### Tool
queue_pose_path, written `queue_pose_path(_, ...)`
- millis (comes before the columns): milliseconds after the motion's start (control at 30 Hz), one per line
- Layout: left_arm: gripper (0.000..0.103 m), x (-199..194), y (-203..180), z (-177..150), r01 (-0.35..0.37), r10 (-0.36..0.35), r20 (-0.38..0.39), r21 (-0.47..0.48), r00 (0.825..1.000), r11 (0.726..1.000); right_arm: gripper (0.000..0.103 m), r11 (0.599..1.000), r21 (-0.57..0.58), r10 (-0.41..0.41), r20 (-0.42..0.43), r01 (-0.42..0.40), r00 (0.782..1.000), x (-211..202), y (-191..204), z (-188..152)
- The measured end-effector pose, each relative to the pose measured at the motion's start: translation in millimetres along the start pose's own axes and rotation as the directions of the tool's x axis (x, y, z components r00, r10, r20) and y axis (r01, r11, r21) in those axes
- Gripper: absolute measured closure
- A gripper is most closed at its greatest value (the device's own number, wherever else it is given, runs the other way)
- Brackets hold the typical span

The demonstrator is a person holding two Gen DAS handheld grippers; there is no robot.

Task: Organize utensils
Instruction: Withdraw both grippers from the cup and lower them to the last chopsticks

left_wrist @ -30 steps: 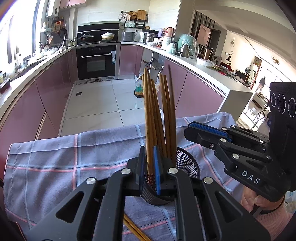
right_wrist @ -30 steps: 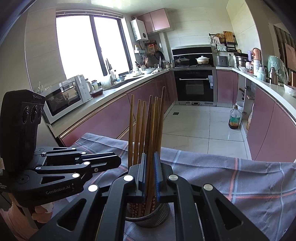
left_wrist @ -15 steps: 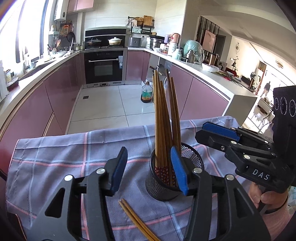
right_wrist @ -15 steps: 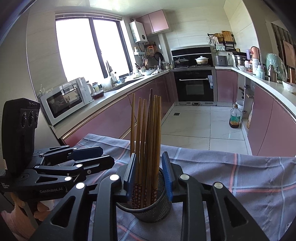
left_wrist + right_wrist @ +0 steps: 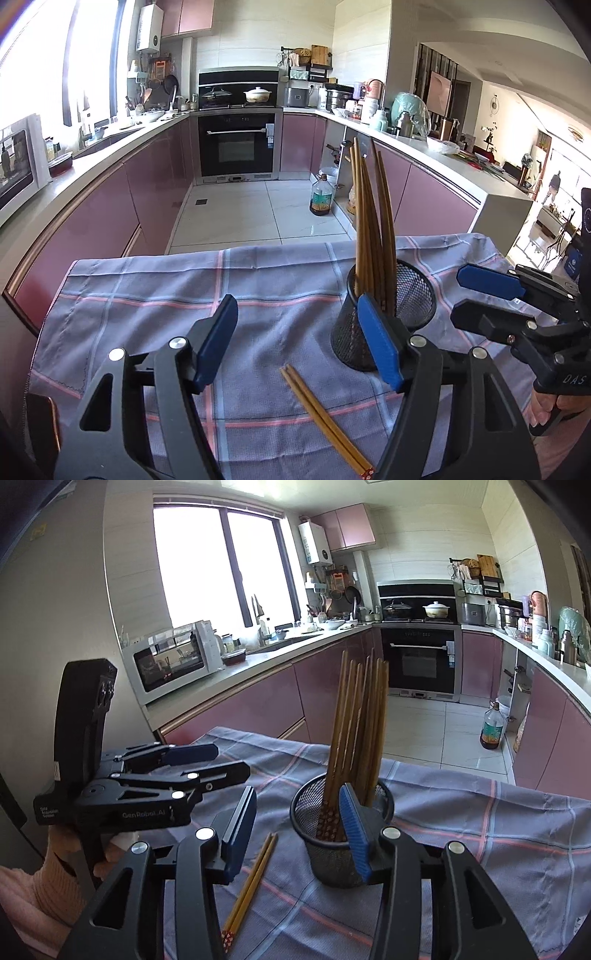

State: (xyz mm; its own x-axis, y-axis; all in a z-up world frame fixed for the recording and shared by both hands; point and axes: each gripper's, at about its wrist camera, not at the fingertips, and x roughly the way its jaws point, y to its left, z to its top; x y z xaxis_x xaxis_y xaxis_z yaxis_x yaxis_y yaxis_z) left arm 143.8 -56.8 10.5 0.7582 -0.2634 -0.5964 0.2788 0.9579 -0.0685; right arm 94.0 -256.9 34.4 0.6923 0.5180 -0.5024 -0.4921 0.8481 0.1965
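Observation:
A black mesh cup (image 5: 388,314) stands on a plaid cloth (image 5: 147,306) and holds several brown chopsticks (image 5: 369,229) upright. It also shows in the right wrist view (image 5: 340,834) with the chopsticks (image 5: 360,731). A loose pair of chopsticks (image 5: 325,417) lies flat on the cloth left of the cup, also in the right wrist view (image 5: 251,882). My left gripper (image 5: 299,339) is open and empty, back from the cup. My right gripper (image 5: 299,823) is open and empty, its right finger in front of the cup. Each gripper shows in the other's view: the right gripper (image 5: 491,299), the left gripper (image 5: 214,760).
The cloth covers a table whose far edge (image 5: 258,251) drops to a tiled kitchen floor. Pink cabinets and counters line both sides, with an oven (image 5: 236,147) at the back. A microwave (image 5: 173,661) sits on the left counter. An oil bottle (image 5: 322,195) stands on the floor.
Both grippers were shut on chopsticks over the cup a second ago. Both have opened, let the chopsticks drop into the cup, and drawn back and to the left.

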Motion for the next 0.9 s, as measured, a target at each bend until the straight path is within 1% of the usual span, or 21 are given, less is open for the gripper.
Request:
queue_pose_path(167, 0.036, -3.5, 15.8, -31.9, -0.021, 0.021, -0.053, -0.013, 0.998, 1.000, 0.059, 0.999, -0.026, 0.034, -0.111, -0.037, 0.993, 18.3, 13.9, -30.9)
queue_pose_path(300, 0.036, 0.1, 30.8, -62.0, -0.032, 0.029, -0.111, -0.027, 0.993, 0.999, 0.059, 0.998, -0.011, 0.055, -0.199, -0.058, 0.979, 36.6, 22.0, -52.4)
queue_pose_path(400, 0.036, 3.2, 34.7, -78.4, -0.037, 0.030, -0.142, -0.042, 0.989, 0.998, 0.059, 0.997, 0.001, 0.071, -0.252, -0.073, 0.965, 48.4, 29.2, -64.9)
queue_pose_path(467, 0.036, 4.4, 38.9, -88.0, -0.041, 0.033, -0.155, -0.047, 0.987, 0.998, 0.060, 0.997, 0.007, 0.079, -0.276, -0.080, 0.958, 54.2, 32.6, -69.8)
queue_pose_path(633, 0.036, 12.1, 32.6, -100.2, -0.038, 0.029, -0.184, -0.043, 0.982, 0.998, 0.064, 0.996, 0.011, 0.090, -0.310, -0.091, 0.946, 61.0, 40.3, -80.0)
queue_pose_path(900, 0.036, 15.8, 28.8, -105.9, -0.031, 0.024, -0.203, -0.035, 0.979, 0.999, 0.071, 0.997, -0.004, 0.071, -0.355, -0.077, 0.932, 63.7, 49.3, -94.4)
